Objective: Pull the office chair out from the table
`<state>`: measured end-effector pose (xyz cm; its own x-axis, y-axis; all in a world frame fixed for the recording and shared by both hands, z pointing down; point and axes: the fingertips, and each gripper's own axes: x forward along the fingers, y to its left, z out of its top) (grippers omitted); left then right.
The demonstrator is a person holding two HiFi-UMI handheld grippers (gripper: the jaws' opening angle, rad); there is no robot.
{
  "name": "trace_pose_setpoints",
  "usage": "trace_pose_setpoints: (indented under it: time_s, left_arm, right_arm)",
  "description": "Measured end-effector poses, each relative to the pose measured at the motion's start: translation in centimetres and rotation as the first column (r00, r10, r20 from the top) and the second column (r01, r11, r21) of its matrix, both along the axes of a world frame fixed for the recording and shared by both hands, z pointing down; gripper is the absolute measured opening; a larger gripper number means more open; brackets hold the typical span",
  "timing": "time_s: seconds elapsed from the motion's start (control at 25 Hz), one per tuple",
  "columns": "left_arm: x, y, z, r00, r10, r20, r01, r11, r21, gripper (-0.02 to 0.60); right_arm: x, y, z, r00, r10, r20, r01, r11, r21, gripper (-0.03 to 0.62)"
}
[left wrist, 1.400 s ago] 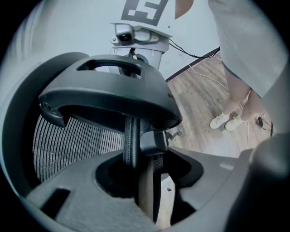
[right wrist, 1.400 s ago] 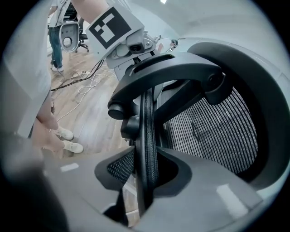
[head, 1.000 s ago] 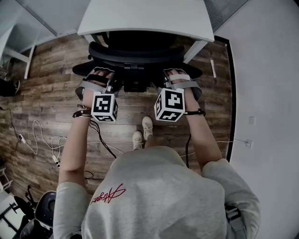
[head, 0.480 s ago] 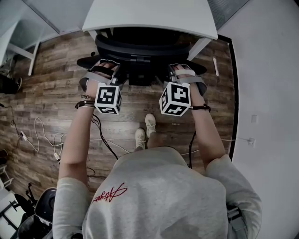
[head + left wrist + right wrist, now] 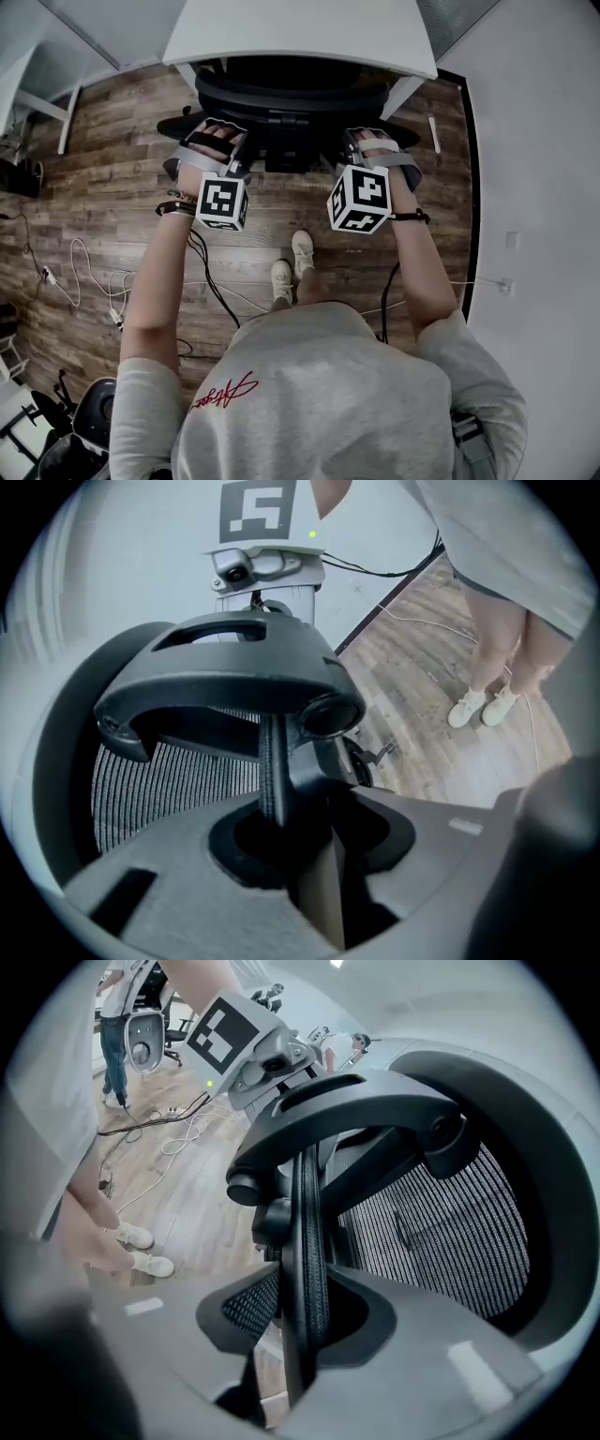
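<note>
- office chair [image 5: 291, 98]: black matt plastic frame, back of fine woven mesh, ribbed edge strip
- floor [image 5: 103, 187]: wood planks, grained, slightly worn, low sheen
- tabletop [image 5: 300, 33]: white, smooth, matt
- sweatshirt [image 5: 319, 394]: soft grey cloth

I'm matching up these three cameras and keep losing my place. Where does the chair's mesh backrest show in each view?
Head view: the mesh backrest is at top centre, just below the white table edge.
Left gripper view: the mesh is at lower left, with its edge upright at centre.
Right gripper view: the mesh is at right, with its edge upright at centre.
Shared landmark: the person's white shoes.
</note>
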<state>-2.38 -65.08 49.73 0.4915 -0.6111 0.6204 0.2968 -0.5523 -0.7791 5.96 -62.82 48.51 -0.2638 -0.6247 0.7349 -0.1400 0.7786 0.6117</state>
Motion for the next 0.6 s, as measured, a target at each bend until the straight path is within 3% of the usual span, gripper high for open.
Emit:
trace_pose_setpoints:
  time_s: [0.6]
  left_arm:
    - [1.4, 0.5, -0.8, 0.999, 0.050, 0.007, -0.050, 0.998, 0.032, 0.121]
  right_arm:
    - [1.2, 0.4, -0.5, 1.000, -0.002, 0.000, 0.002, 1.000, -0.017, 0.109]
